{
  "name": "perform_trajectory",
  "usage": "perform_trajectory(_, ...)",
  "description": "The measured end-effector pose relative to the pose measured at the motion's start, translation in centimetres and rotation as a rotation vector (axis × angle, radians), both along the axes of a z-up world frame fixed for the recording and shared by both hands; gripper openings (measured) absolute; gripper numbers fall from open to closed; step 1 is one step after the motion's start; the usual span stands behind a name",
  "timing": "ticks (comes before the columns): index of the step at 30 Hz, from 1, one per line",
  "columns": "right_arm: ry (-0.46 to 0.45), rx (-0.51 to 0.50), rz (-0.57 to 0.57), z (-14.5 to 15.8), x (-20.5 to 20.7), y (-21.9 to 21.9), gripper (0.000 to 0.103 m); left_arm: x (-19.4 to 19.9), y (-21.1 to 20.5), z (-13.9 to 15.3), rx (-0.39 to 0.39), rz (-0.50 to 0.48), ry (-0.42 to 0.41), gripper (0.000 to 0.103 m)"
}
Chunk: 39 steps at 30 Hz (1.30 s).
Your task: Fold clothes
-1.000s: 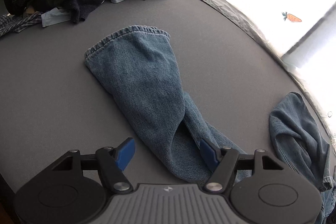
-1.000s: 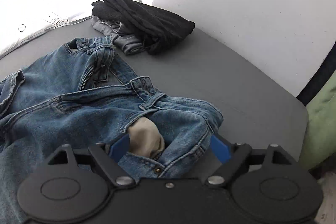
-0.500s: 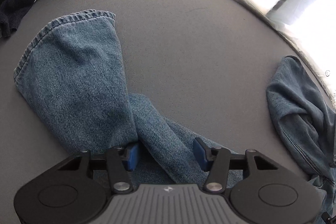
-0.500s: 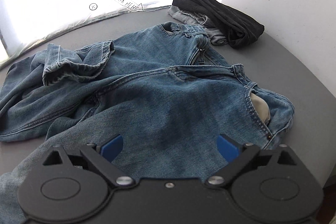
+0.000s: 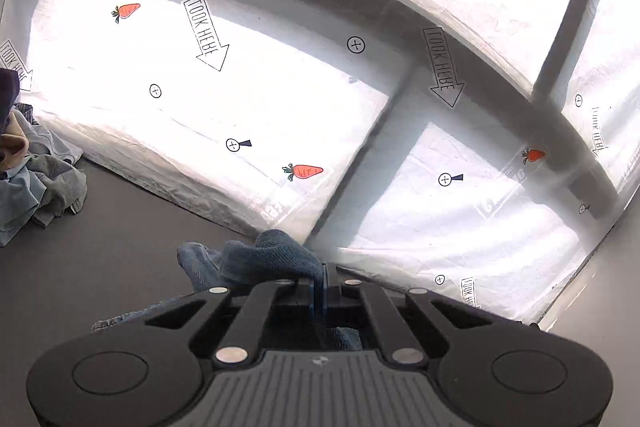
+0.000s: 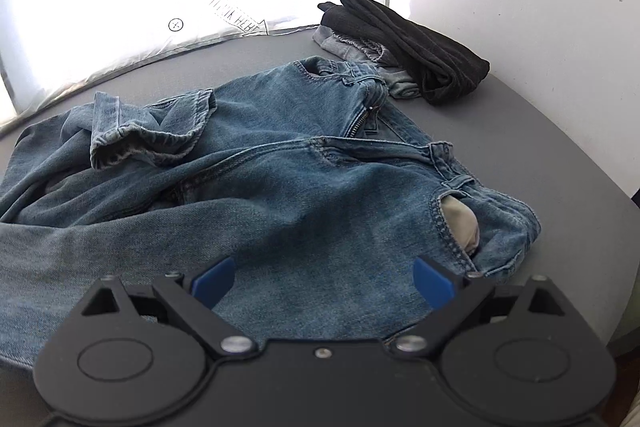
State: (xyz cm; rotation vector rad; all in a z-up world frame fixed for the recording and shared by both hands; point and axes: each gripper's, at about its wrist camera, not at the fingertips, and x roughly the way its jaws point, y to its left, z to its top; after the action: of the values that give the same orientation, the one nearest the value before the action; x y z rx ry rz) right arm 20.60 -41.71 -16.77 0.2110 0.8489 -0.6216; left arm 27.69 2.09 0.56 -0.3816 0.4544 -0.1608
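One pair of blue jeans (image 6: 304,195) lies on the single grey counter (image 6: 520,131). Two folded garments are stacked at the far corner: one black (image 6: 416,51), one grey (image 6: 360,47). One loose heap of clothes (image 5: 36,179) sits at the other end. Five orange carrot stickers (image 5: 304,171) show on the window film. Two tools work here: one left (image 5: 322,283), one right (image 6: 322,277).
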Motion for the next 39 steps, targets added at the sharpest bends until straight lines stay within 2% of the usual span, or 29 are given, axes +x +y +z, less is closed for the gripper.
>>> perform_trajectory(1,0.002,0.004,0.0,-0.1,-0.1,-0.1,0.097,-1.2,-0.4,0.1,0.03,0.017,0.009,0.003)
perform_trajectory(3,0.007,0.02,0.0,-0.3,-0.2,-0.4,0.097,-3.2,-0.3,-1.4,0.073,0.076,0.099,0.003)
perform_trajectory(5,0.012,0.041,0.003,-0.7,-0.4,-0.5,0.097,-4.6,1.4,-5.0,0.048,0.17,0.284,0.004)
perform_trajectory(7,0.022,0.053,0.017,-1.0,-0.5,-0.6,0.097,-5.9,4.6,-9.4,-0.063,0.313,0.535,0.006)
perform_trajectory(8,0.029,0.057,0.025,-1.2,-0.5,-0.5,0.097,-6.8,6.6,-12.1,-0.16,0.382,0.676,0.006)
perform_trajectory(9,0.035,0.063,0.036,-1.3,-0.5,-0.4,0.097,-7.8,8.3,-14.3,-0.256,0.441,0.771,0.006)
perform_trajectory(10,0.04,0.067,0.051,-1.4,-0.4,-0.4,0.097,-9.1,9.7,-15.8,-0.329,0.5,0.814,0.006)
perform_trajectory(11,0.044,0.066,0.064,-1.4,-0.3,-0.3,0.097,-10.2,10.6,-16.4,-0.354,0.546,0.814,0.006)
perform_trajectory(12,0.048,0.064,0.076,-1.4,-0.2,-0.2,0.097,-10.7,11.0,-16.1,-0.322,0.566,0.786,0.007)
perform_trajectory(15,0.055,0.048,0.109,-1.3,0.3,0.1,0.097,-10.8,11.2,-14.1,-0.132,0.572,0.673,0.024)
perform_trajectory(18,0.063,0.052,0.127,-1.5,1.0,0.2,0.097,-8.4,10.8,-13.6,-0.012,0.481,0.609,0.032)
perform_trajectory(21,0.074,0.06,0.154,-1.7,1.7,0.8,0.097,-5.2,10.3,-13.8,0.04,0.35,0.582,0.042)
perform_trajectory(22,0.077,0.057,0.167,-1.7,1.8,1.1,0.097,-3.9,9.8,-14.1,0.068,0.311,0.578,0.05)
perform_trajectory(25,0.079,0.04,0.194,-1.6,1.7,1.8,0.097,-0.5,8.6,-15.2,0.162,0.186,0.572,0.063)
perform_trajectory(28,0.078,0.039,0.18,-1.4,1.1,1.7,0.097,2.7,8.0,-16.9,0.261,0.139,0.589,0.069)
perform_trajectory(31,0.083,0.044,0.124,-1.4,0.5,1.0,0.097,5.2,8.4,-18.2,0.275,0.107,0.617,0.069)
perform_trajectory(34,0.088,0.053,0.062,-1.5,0.1,0.3,0.097,6.7,9.6,-18.7,0.197,0.088,0.617,0.068)
perform_trajectory(35,0.089,0.061,0.043,-1.6,0.0,0.1,0.097,6.9,9.9,-18.7,0.179,0.086,0.61,0.065)
perform_trajectory(36,0.09,0.072,0.026,-1.7,0.0,-0.1,0.097,7.0,10.1,-18.6,0.169,0.095,0.603,0.05)
perform_trajectory(37,0.091,0.084,0.009,-1.8,0.0,-0.3,0.097,6.9,10.3,-18.6,0.162,0.117,0.597,0.026)
perform_trajectory(38,0.093,0.089,-0.002,-1.8,0.0,-0.4,0.097,6.8,10.6,-18.5,0.143,0.147,0.592,0.014)
perform_trajectory(39,0.096,0.092,-0.01,-1.9,0.0,-0.4,0.097,6.4,10.9,-18.4,0.112,0.165,0.577,0.01)
